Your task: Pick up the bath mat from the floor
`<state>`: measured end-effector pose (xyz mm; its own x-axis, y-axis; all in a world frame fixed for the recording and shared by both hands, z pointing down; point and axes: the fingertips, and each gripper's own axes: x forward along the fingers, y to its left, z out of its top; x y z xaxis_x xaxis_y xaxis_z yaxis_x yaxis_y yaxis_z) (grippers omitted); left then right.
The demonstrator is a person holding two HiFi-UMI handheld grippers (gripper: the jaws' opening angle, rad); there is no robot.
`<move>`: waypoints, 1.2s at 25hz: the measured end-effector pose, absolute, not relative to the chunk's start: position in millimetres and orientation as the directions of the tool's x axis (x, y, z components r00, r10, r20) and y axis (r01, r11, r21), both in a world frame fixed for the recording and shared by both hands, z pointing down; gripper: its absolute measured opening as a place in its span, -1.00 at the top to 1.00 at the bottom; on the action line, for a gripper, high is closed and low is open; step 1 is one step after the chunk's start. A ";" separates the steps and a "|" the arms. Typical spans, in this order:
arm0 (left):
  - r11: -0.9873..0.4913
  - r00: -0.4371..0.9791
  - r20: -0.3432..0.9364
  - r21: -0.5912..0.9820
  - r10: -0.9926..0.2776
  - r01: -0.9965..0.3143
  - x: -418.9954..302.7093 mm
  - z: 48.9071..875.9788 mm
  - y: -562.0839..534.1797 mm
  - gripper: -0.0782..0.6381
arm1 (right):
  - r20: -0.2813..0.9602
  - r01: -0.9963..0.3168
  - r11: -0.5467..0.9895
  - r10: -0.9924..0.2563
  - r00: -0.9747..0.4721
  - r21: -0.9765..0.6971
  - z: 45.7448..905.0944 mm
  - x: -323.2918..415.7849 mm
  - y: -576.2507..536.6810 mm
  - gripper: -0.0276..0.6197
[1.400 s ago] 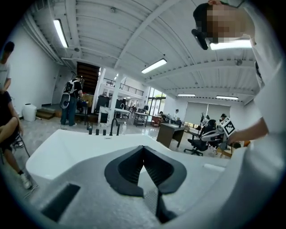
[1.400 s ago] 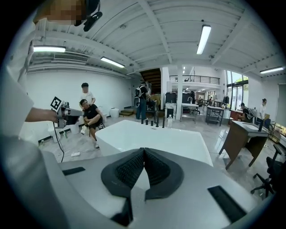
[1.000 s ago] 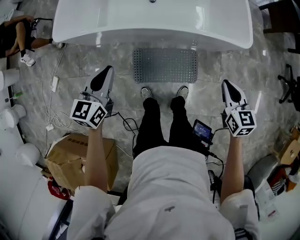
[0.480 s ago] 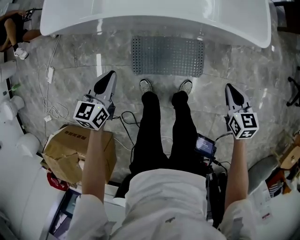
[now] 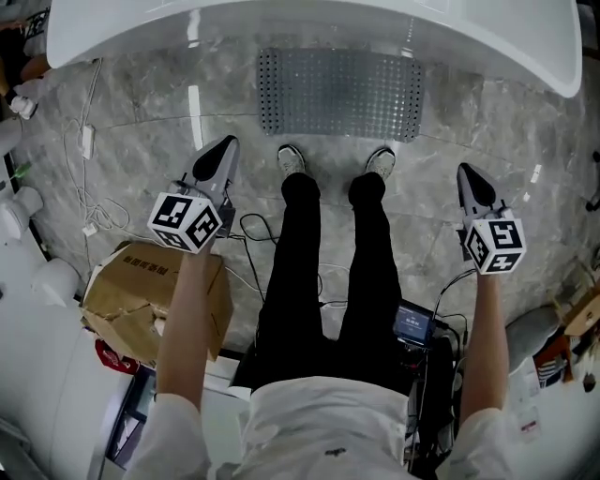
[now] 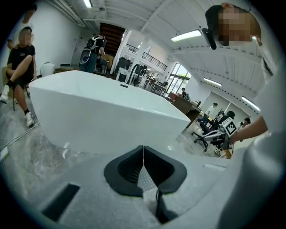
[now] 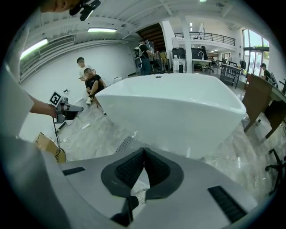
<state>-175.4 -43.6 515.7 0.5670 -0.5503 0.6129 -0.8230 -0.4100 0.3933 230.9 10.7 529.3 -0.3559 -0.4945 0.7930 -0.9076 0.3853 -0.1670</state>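
Cardboard box: a crumpled brown cardboard box (image 5: 155, 295) sits on the floor under the left forearm. Keep the elbow off it during the reach.
Left gripper: the grey-shelled left gripper (image 5: 221, 150), with its marker cube, hangs over the grey marble floor (image 5: 141, 131) to the left of the shoes. Its jaws are pressed together with nothing between them.
Bath mat: the grey rectangular perforated rubber bath mat (image 5: 339, 92) lies flat on the floor. Its far long edge is at the overhang of the white bathtub (image 5: 309, 23) and its near edge is just ahead of the toes. It is well apart from both grippers.
Right gripper: the matching right gripper (image 5: 468, 176) hangs to the right of the shoes. Its jaws are also closed and empty.
Step in hand: judged to be the approach; no contact has been made.
Method: spread both sets of jaws before arrival. Bring each gripper to a near corner, slide one jaw under the edge, then clamp.
Caution: a flat rubber mat probably clings to smooth stone, so peel it from one corner instead of pulling straight up.
Clearance: keep the gripper tips below the tub rim overhang.
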 end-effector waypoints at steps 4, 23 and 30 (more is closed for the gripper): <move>-0.388 0.562 0.645 0.408 -0.518 -0.826 -179.8 560.4 -39.6 0.74 | 0.831 -0.908 0.383 -0.440 -0.340 -0.169 572.8 232.2 19.2 0.89; -0.276 0.490 0.770 0.407 -0.409 -0.871 -217.7 770.3 -28.1 0.74 | 0.927 -0.917 0.368 -0.268 -0.261 -0.152 774.0 262.7 21.1 0.88; -0.236 0.463 0.798 0.400 -0.385 -0.886 -236.5 850.4 -18.2 0.72 | 0.936 -0.926 0.331 -0.233 -0.263 -0.178 849.1 277.3 10.4 0.65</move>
